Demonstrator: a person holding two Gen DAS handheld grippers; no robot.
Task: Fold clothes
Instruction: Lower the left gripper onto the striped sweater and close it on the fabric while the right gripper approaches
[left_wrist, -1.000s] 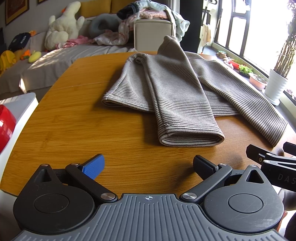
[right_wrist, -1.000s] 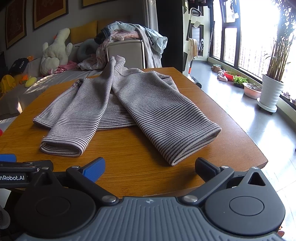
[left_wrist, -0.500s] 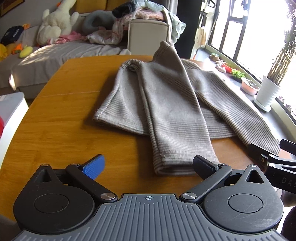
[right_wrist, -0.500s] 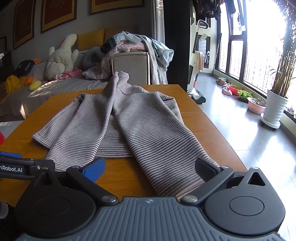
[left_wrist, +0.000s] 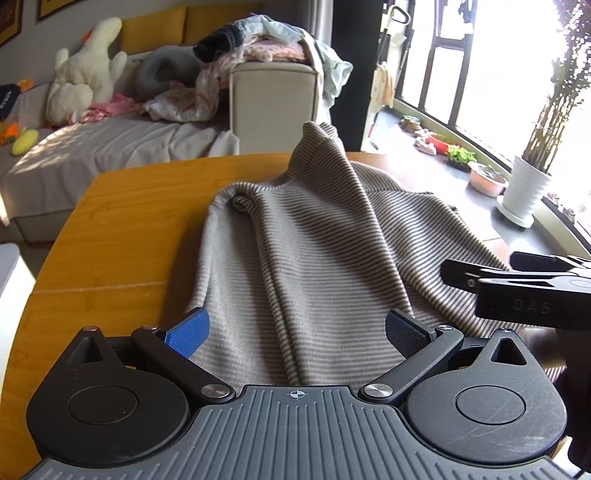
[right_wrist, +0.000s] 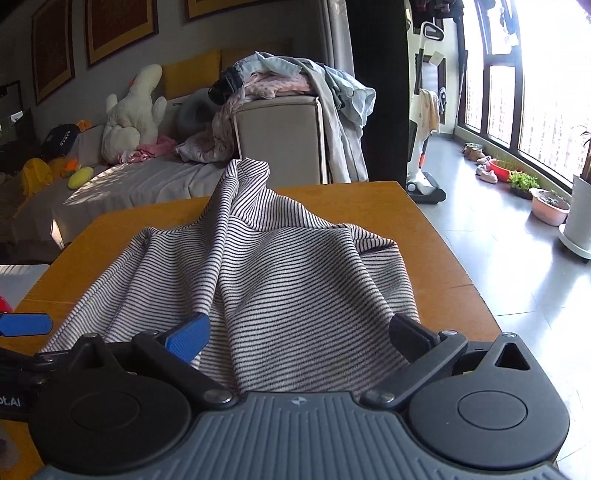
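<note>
A grey striped sweater (left_wrist: 314, 240) lies on the wooden table (left_wrist: 129, 229), collar raised at the far end, both sleeves folded toward me. My left gripper (left_wrist: 295, 332) is open, its jaws either side of the left sleeve's near end. My right gripper (right_wrist: 299, 332) is open, its jaws astride the right sleeve (right_wrist: 314, 314). The sleeve ends are hidden under the gripper bodies. The right gripper's fingers (left_wrist: 517, 280) show at the right of the left wrist view; the left gripper's blue finger (right_wrist: 24, 324) shows at the left of the right wrist view.
A beige chair piled with clothes (right_wrist: 280, 122) stands behind the table's far edge. A sofa with a white plush toy (right_wrist: 129, 110) lies far left. A potted plant (left_wrist: 528, 188) and window are on the right. The table's right edge (right_wrist: 461, 266) drops to the floor.
Both grippers have moved forward over the table onto the sleeve ends, which now sit between the open jaws. The sweater looks closer and larger. The jaws stayed open.
</note>
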